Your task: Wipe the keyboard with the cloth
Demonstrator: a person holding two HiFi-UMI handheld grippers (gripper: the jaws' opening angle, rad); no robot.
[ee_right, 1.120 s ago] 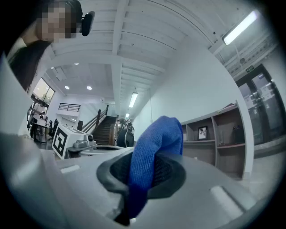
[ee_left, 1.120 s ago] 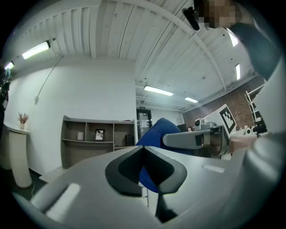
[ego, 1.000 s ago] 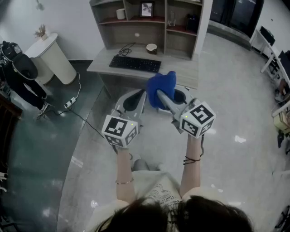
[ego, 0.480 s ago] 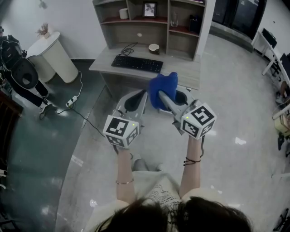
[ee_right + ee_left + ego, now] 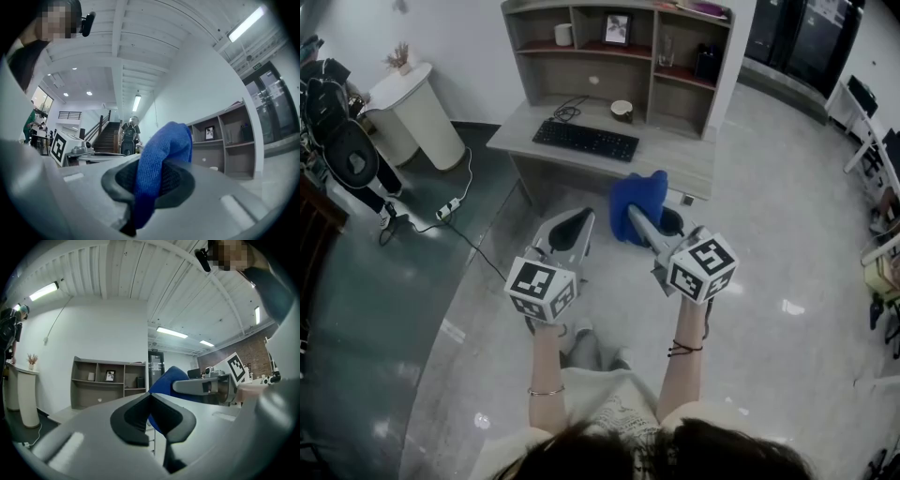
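Head view
- My left gripper (image 5: 572,225): grey body, black-padded jaws, held out in the air above the pale glossy floor (image 5: 769,244). Jaw tips together, nothing between them.
- My right gripper (image 5: 643,221): same build, just beside the left one and level with it. Jaws clamped on the blue microfibre cloth (image 5: 639,197), which bunches up over the jaw tips.
- Black flat keyboard (image 5: 585,141): lies on the light wooden desk (image 5: 694,167), well apart from both grippers and from the cloth.
- Small round bowl (image 5: 622,110): on the desk, behind the keyboard.
- Grey open shelf unit (image 5: 619,52): stands at the back of the desk.
- White round pedestal (image 5: 414,114): on the floor, left of the desk.

Left gripper view
- My left gripper (image 5: 151,397): the two black pads meet at their tips; I hold nothing.
- Blue cloth (image 5: 169,379): seen beyond my pads, gripped by the right gripper (image 5: 202,386) to my right.
- Shelf unit (image 5: 108,385): far ahead, against the white wall.

Right gripper view
- My right gripper (image 5: 150,180): pads pressed on the cloth (image 5: 161,157), which runs up between them and folds over above.
- Shelf unit (image 5: 225,140): at the right.
- Dark staircase (image 5: 107,137): at the back, with a person carrying a backpack (image 5: 129,136) near its foot.
- Keyboard: not visible in either gripper view.
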